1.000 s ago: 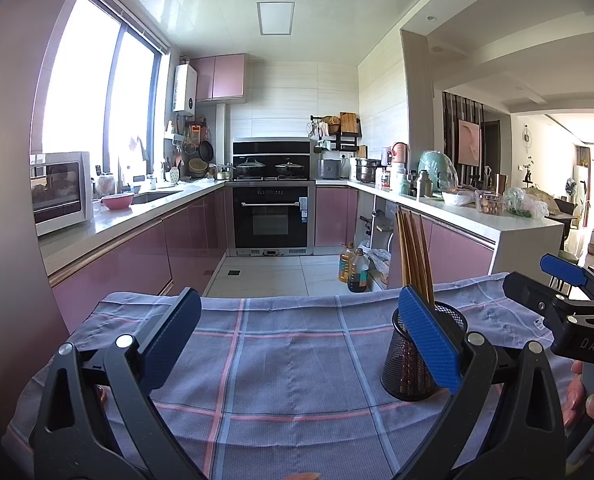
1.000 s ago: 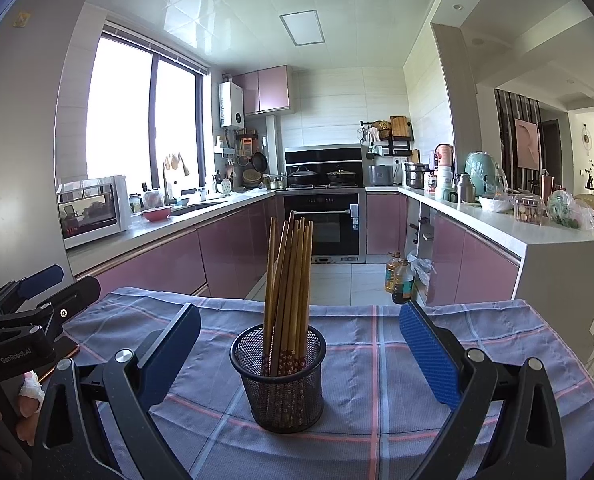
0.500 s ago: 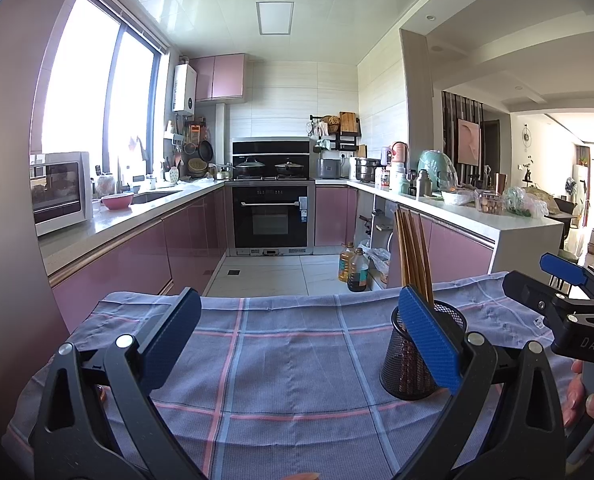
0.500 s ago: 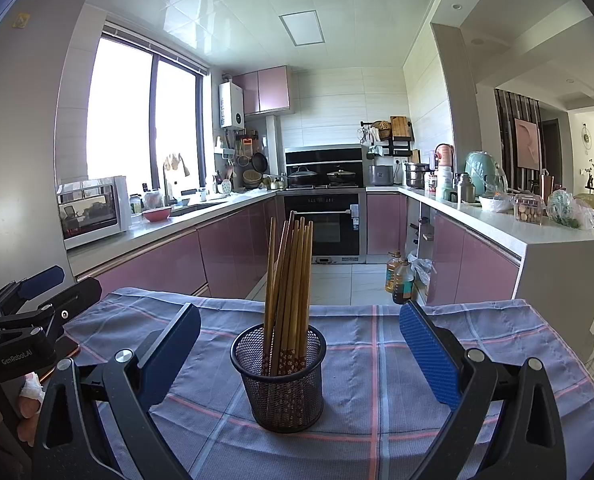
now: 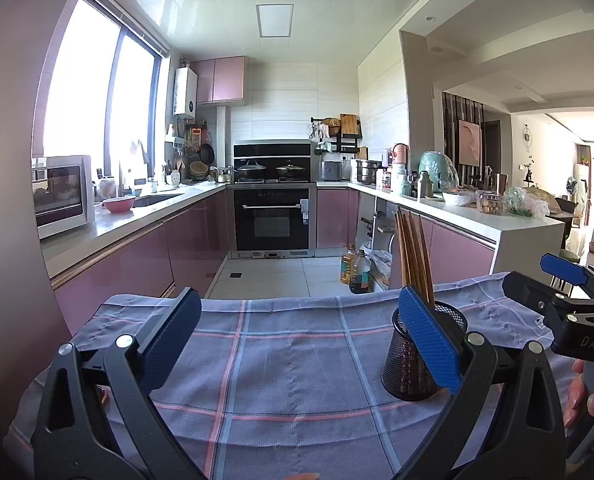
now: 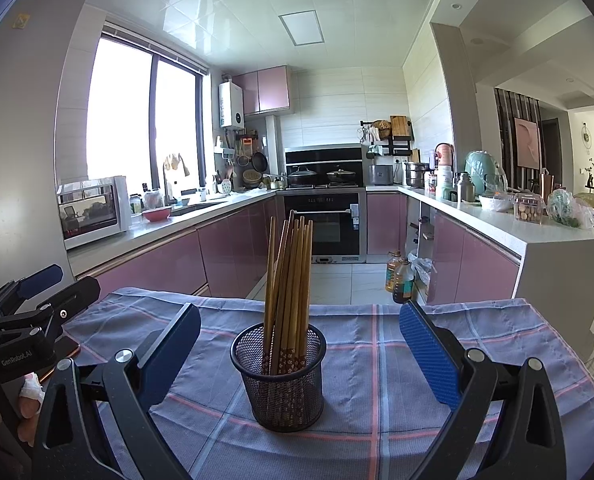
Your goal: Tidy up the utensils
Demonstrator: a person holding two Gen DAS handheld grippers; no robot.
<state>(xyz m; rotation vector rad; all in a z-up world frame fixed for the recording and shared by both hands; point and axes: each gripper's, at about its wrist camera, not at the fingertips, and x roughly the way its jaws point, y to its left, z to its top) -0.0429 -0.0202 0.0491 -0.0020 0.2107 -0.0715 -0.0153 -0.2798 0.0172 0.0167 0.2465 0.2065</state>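
A black mesh holder (image 6: 283,376) stands upright on a blue checked cloth (image 6: 377,380) and holds several wooden chopsticks (image 6: 291,272). My right gripper (image 6: 299,344) is open and empty, its jaws wide on either side of the holder, just short of it. In the left wrist view the holder (image 5: 411,364) stands partly behind my right blue pad. My left gripper (image 5: 297,336) is open and empty over bare cloth, left of the holder. The right gripper (image 5: 565,292) shows at that view's right edge.
The cloth-covered table (image 5: 289,364) ends at a far edge, with the kitchen floor beyond. Pink cabinets and counters (image 5: 137,240) line both sides, an oven (image 5: 273,220) at the back. Oil bottles (image 5: 355,268) stand on the floor. An orange-edged flat thing (image 6: 67,350) lies at the cloth's left edge.
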